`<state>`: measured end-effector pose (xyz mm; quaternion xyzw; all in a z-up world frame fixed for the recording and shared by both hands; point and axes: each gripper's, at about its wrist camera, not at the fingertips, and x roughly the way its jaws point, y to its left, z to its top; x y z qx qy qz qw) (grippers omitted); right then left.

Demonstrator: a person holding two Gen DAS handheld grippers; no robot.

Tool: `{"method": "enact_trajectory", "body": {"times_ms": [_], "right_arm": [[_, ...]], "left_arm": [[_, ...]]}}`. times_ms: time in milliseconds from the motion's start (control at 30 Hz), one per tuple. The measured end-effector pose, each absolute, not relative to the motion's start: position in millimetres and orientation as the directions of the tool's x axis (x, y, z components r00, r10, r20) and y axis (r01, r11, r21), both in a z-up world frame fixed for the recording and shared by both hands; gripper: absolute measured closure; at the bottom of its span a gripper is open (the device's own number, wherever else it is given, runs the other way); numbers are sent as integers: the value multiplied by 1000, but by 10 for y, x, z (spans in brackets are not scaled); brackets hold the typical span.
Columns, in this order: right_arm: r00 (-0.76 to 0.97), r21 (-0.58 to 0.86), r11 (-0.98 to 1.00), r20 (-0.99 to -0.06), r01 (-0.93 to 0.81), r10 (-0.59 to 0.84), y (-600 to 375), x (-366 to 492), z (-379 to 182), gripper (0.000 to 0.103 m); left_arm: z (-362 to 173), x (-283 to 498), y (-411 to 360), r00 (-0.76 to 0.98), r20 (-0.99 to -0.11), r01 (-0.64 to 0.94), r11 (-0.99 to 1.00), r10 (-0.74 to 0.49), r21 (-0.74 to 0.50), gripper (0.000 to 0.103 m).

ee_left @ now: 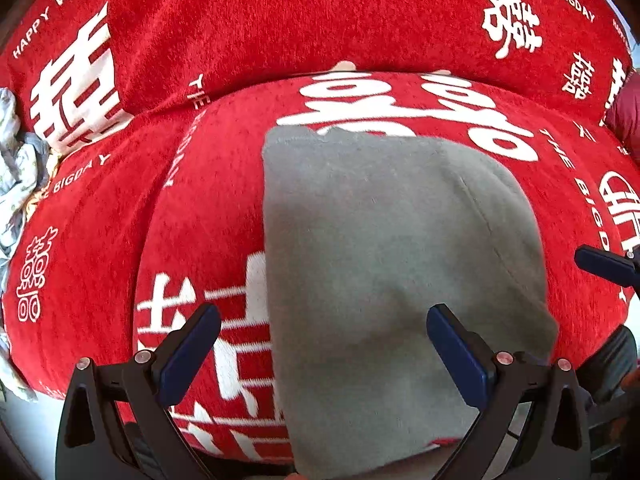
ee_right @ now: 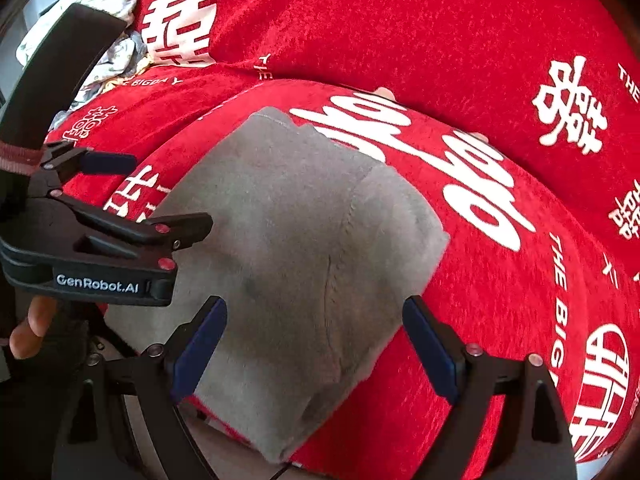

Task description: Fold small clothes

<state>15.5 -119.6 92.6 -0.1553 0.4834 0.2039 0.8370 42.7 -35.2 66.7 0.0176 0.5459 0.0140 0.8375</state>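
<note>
A grey garment (ee_left: 384, 272) lies folded into a rough rectangle on a red seat cushion (ee_left: 208, 208) with white characters. It also shows in the right wrist view (ee_right: 296, 264). My left gripper (ee_left: 324, 344) is open and empty, hovering over the garment's near left edge. My right gripper (ee_right: 316, 348) is open and empty over the garment's near part. The left gripper shows at the left of the right wrist view (ee_right: 132, 196), beside the garment's left edge.
The red sofa backrest (ee_left: 260, 20) rises behind the cushion. A crumpled pile of pale patterned clothes (ee_left: 16, 168) lies at the far left, also in the right wrist view (ee_right: 116, 52). The cushion's front edge drops to a pale floor (ee_left: 24, 420).
</note>
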Motion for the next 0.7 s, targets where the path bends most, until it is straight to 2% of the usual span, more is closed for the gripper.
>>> {"method": "enact_trajectory", "body": {"times_ms": [300,400,700], "right_arm": [[457,-91,872,-875,-481,160,-1238,-126,880,12],[462,-92,878,-873,-470,156,-1285,-184,878,12],[466,-97,886,-873,-454,144,-1294,-180,879,12]], "left_arm": [[595,134,-435,408,-913,-15,1000,2,-5,0],[549,117,-486,390,-919,-23,998,55,50,0],[593,40,-532,405,-911,-11,996,83,85,0]]}}
